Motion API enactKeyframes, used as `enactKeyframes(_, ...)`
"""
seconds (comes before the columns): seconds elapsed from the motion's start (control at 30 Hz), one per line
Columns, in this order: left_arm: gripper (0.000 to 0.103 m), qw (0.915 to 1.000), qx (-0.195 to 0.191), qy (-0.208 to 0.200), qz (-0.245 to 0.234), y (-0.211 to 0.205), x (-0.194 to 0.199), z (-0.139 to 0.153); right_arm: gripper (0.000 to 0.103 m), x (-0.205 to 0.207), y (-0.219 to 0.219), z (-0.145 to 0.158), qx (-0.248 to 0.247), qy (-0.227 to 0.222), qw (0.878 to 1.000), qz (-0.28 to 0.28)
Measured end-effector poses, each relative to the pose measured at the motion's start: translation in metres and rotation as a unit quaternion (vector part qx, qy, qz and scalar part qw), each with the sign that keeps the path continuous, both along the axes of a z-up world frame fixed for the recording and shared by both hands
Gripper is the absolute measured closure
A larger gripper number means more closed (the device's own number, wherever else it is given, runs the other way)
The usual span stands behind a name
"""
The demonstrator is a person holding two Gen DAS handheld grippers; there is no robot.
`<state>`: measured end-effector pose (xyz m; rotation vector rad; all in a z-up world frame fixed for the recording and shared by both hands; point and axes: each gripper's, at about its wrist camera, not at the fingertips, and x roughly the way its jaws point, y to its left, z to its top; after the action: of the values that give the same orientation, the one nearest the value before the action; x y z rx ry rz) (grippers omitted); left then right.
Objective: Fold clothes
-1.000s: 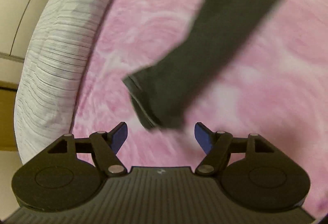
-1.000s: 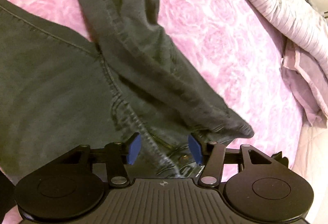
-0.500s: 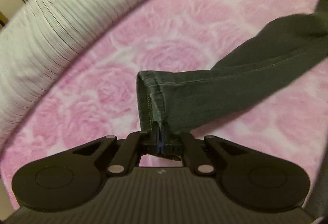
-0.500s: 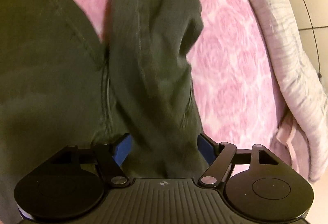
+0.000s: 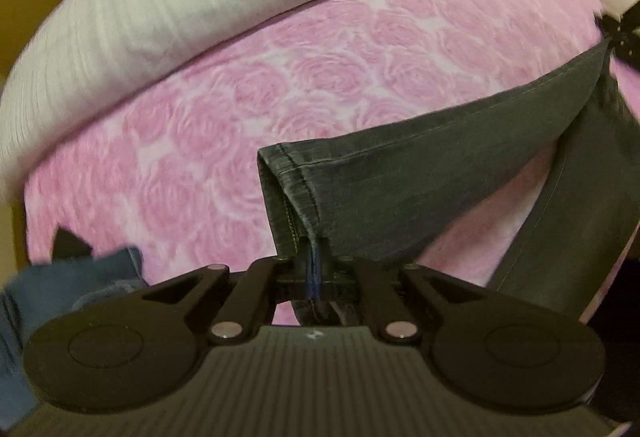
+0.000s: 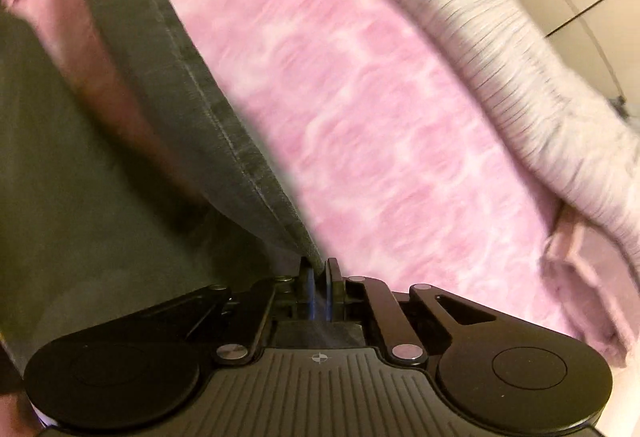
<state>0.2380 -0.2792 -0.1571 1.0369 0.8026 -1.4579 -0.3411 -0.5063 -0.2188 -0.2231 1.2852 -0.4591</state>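
My left gripper (image 5: 316, 269) pinches the hem of the dark grey denim trousers (image 5: 420, 193), lifted over the pink rose-patterned bed cover (image 5: 248, 109). My right gripper (image 6: 319, 291) fingers clamp another edge of the trousers.

- The right gripper (image 6: 319, 279) is pinching the dark jeans (image 6: 80, 177) at six o'clock.
- A jeans leg is stretching toward eleven o'clock over the pink blanket (image 6: 380, 97).
- A white duvet (image 6: 540, 85) is lying blurred at two o'clock.

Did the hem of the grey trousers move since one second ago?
Yes. The hem, pinched in the left gripper, has lifted off the pink blanket.
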Motion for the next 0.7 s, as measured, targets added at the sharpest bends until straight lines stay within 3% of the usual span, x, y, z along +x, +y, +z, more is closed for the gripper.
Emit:
enactKeyframes(0.13, 0.102, 0.9985, 0.003, 0.004, 0.054, -0.041, 0.022, -0.021, 0.100, 0.042, -0.065, 0.002, 0.004, -0.008, 1.000, -0.009)
enactKeyframes(0.17, 0.102, 0.9976, 0.003, 0.003, 0.070, -0.053, 0.028, -0.027, 0.092, 0.051, -0.086, -0.006, 0.007, -0.002, 1.000, -0.011)
enactKeyframes(0.2, 0.101, 0.9956, -0.004, -0.004, 0.093, -0.066, 0.035, -0.037, 0.083, 0.063, -0.103, -0.018, -0.009, 0.005, 1.000, -0.012)
enactKeyframes(0.23, 0.099, 0.9930, -0.011, -0.011, 0.117, -0.080, 0.043, -0.047, 0.055, 0.069, -0.117, -0.023, -0.035, 0.014, 0.999, -0.013)
enactKeyframes(0.27, 0.095, 0.9893, -0.012, -0.016, 0.144, -0.092, 0.051, -0.058, 0.038, 0.075, -0.127, -0.031, -0.061, 0.022, 0.998, -0.020)
enactKeyframes(0.33, 0.094, 0.9846, -0.017, -0.037, 0.170, -0.106, 0.058, -0.071, 0.038, 0.085, -0.143, -0.043, -0.106, 0.028, 0.993, -0.052)
enactKeyframes(0.43, 0.092, 0.9809, -0.027, -0.081, 0.175, -0.115, 0.057, -0.082, 0.038, 0.062, -0.154, -0.032, -0.082, -0.023, 0.987, -0.135)
enactKeyframes(0.47, 0.086, 0.9795, -0.030, -0.096, 0.174, -0.118, 0.056, -0.085, 0.038, 0.053, -0.147, -0.028, -0.075, -0.037, 0.985, -0.151)
enactKeyframes(0.6, 0.071, 0.9824, -0.044, -0.175, 0.049, -0.093, 0.008, -0.100, 0.038, 0.028, -0.092, -0.025, -0.026, -0.067, 0.979, -0.189)
enactKeyframes(0.63, 0.069, 0.9799, -0.042, -0.195, 0.007, -0.087, -0.007, -0.110, 0.038, 0.026, -0.073, -0.029, -0.003, -0.073, 0.979, -0.193)
enactKeyframes(0.7, 0.065, 0.9657, -0.033, -0.242, -0.089, -0.078, -0.038, -0.135, 0.038, 0.025, -0.035, -0.039, 0.039, -0.076, 0.977, -0.194)
